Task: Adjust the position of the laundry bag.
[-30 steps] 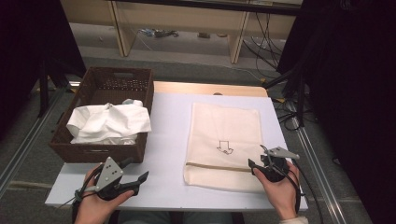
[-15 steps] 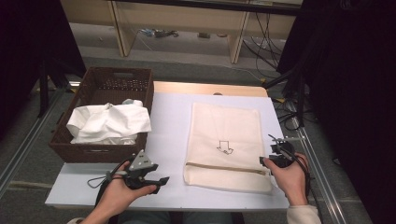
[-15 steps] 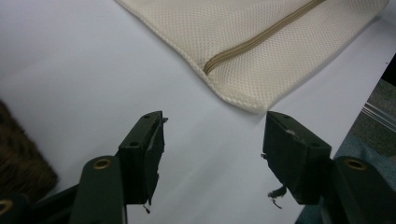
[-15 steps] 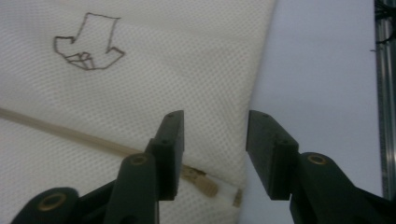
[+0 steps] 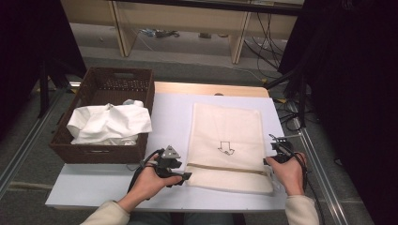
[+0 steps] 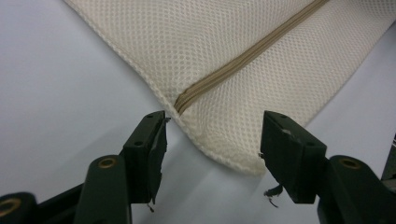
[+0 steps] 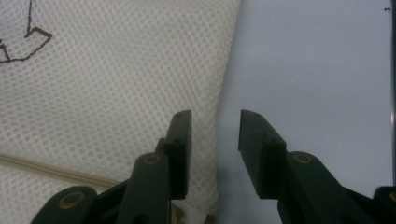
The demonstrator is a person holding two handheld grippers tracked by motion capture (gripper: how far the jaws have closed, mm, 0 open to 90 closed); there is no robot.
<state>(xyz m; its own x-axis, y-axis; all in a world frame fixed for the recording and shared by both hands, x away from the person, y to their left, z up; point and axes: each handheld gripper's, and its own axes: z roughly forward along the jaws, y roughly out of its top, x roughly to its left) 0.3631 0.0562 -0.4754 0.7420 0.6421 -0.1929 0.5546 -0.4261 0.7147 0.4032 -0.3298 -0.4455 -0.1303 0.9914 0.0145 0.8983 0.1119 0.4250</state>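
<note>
Here the left hand-held gripper (image 5: 180, 174) sits low over the near part of the bench (image 5: 103, 187), its jaws partly apart and just now narrowing. In the left gripper view the near left corner of the cream mesh bag (image 6: 243, 60) lies between those jaws, with a clear gap on either side; the pads press on nothing. The tan zipper (image 6: 243, 56) ends at the bag's edge just in front of one jaw.

Across the bag, the right hand-held gripper (image 5: 273, 158) is at the bag's right edge, level with the zipper line. Its jaws have also just been closing and stand partly apart. In the right gripper view one jaw sits over the mesh at the edge and the other over bare bench (image 7: 317, 70), so the bag's edge (image 7: 219, 121) runs between them; I cannot tell whether that jaw touches the mesh, but it is not clamped.

The bag lies flat on the pale bench, long side running away from the person, with a small arrow outline (image 5: 226, 147) drawn on its middle.

Well to the left stands a dark wicker basket (image 5: 101, 152) holding crumpled white cloth (image 5: 110, 124).
</note>
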